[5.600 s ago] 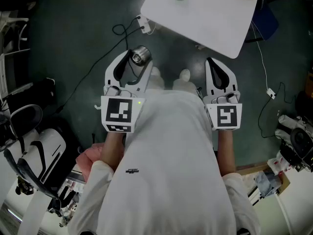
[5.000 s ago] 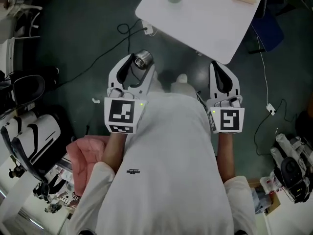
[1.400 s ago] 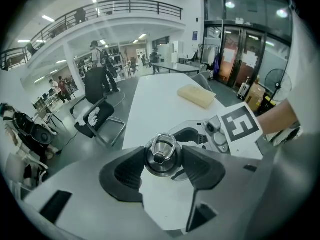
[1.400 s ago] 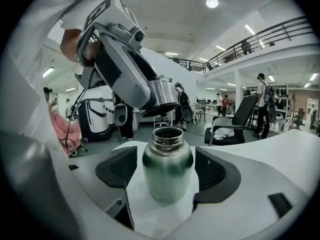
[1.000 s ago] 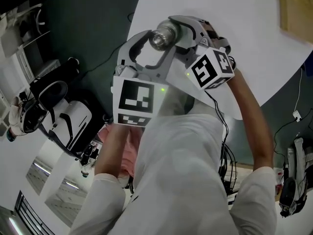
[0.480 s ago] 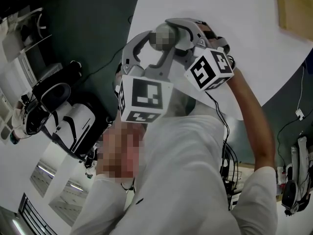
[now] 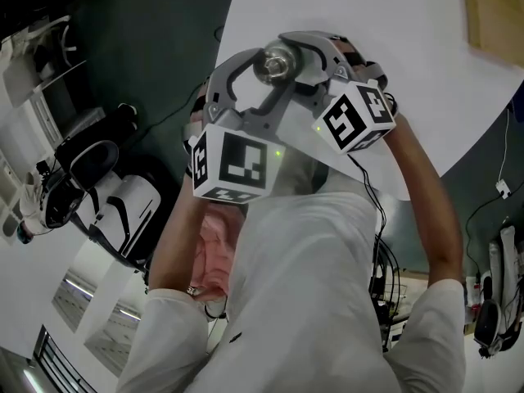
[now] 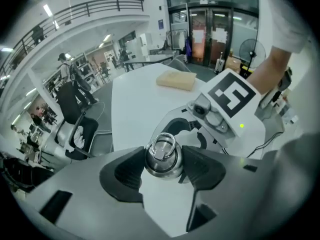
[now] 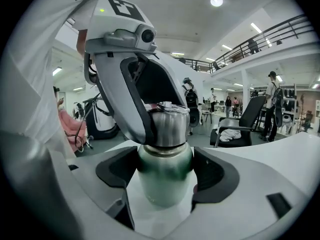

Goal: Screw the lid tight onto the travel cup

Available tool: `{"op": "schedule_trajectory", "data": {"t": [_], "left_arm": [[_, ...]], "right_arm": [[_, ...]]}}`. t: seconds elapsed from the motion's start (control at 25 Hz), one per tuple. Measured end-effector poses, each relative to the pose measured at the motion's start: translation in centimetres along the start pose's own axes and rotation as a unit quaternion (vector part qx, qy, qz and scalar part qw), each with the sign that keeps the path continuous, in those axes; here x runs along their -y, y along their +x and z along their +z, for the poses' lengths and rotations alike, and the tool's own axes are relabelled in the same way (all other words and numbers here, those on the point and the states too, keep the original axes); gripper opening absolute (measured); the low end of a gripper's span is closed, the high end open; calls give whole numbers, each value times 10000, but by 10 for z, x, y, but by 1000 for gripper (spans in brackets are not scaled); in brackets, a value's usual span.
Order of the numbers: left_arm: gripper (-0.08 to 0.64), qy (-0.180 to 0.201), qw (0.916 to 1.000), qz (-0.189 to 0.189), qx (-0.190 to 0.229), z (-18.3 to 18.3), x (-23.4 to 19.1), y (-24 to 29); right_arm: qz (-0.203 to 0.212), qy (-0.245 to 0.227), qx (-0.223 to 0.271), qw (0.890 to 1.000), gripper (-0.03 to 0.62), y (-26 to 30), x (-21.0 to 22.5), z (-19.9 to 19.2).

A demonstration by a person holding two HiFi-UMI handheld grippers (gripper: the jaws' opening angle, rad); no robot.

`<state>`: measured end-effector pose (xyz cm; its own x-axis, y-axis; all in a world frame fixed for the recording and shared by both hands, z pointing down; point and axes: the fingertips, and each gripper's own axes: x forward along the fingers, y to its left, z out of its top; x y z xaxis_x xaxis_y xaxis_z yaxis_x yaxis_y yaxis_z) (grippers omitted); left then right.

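The travel cup (image 9: 165, 170), green-bodied with a steel neck, stands on the white table (image 7: 393, 23). My right gripper (image 9: 165, 184) is shut on its body, a pad pressing each side. The steel lid (image 8: 161, 153), with a ring handle on top, sits on the cup's mouth. My left gripper (image 8: 161, 165) comes down steeply from above and is shut on the lid, jaws pressed to its rim. In the head view the lid (image 7: 274, 60) shows between the left jaws, and the right gripper's marker cube (image 7: 357, 121) is just right of it. The cup's body is hidden there.
A tan block (image 8: 176, 80) lies farther back on the table. The table's curved edge (image 7: 229, 47) runs just left of the cup, with dark floor beyond. An office chair (image 9: 245, 124) and standing people are past the table. Cables trail on the floor (image 7: 491, 199).
Seconds ago both grippers hung over the floor, the lid in the left one. In the last second the left gripper has rolled around the lid; the right gripper and cup stayed put.
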<state>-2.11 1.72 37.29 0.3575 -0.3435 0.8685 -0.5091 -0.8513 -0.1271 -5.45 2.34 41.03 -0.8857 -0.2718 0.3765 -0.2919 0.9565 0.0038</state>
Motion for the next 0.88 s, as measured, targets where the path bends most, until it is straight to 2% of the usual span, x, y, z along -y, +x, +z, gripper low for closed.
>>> {"op": "schedule_trajectory", "data": {"t": [0.2, 0.4, 0.64, 0.76, 0.88], "left_arm": [[235, 596, 9979, -183, 172, -2, 6, 3], [235, 1159, 9919, -381, 363, 0, 7, 3], [235, 1837, 9761, -779, 862, 1, 11, 2], [235, 2039, 9687, -959, 1044, -1, 13, 3], [238, 1908, 9702, -1022, 1086, -1, 14, 5]], "right_arm": [[-2, 6, 5, 10000, 319, 0, -2, -4], [7, -9, -13, 10000, 319, -1, 1, -4], [14, -31, -59, 10000, 319, -1, 1, -5], [14, -18, -106, 9999, 319, 1, 0, -8], [9, -5, -168, 9999, 319, 2, -1, -10]]}}
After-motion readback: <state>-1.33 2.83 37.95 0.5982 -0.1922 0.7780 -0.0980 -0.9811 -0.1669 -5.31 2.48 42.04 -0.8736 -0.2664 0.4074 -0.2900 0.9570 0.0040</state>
